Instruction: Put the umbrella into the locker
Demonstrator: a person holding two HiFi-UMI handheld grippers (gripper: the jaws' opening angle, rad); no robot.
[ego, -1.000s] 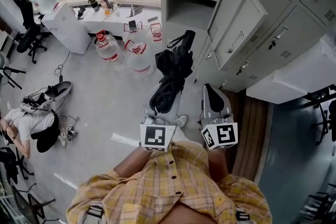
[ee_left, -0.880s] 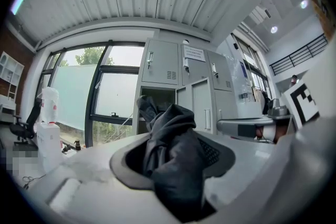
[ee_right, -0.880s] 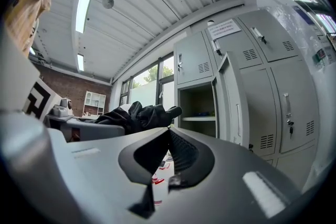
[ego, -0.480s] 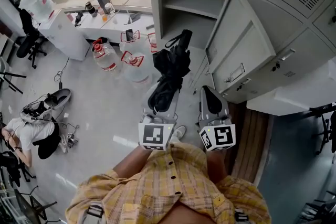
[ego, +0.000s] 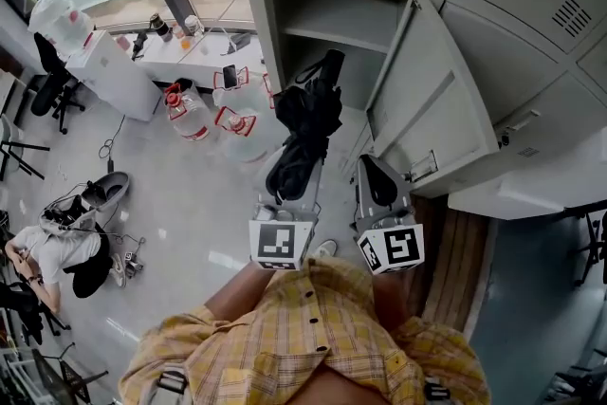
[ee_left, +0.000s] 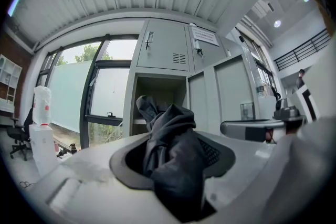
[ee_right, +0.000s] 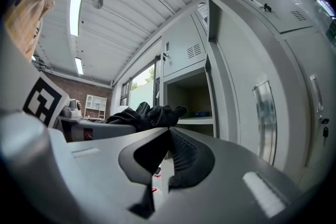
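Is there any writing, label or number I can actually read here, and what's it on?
Nothing is legible.
Notice on an upper locker door: printed lines, too small to read.
Water jugs: label print too small to read.
Marker cubes: square patterns, not words.

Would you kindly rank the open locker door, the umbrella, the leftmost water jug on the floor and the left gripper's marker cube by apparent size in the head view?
1. open locker door
2. umbrella
3. leftmost water jug and left marker cube: they look about alike, and the cube sits nearer the camera, so I leave them unranked.
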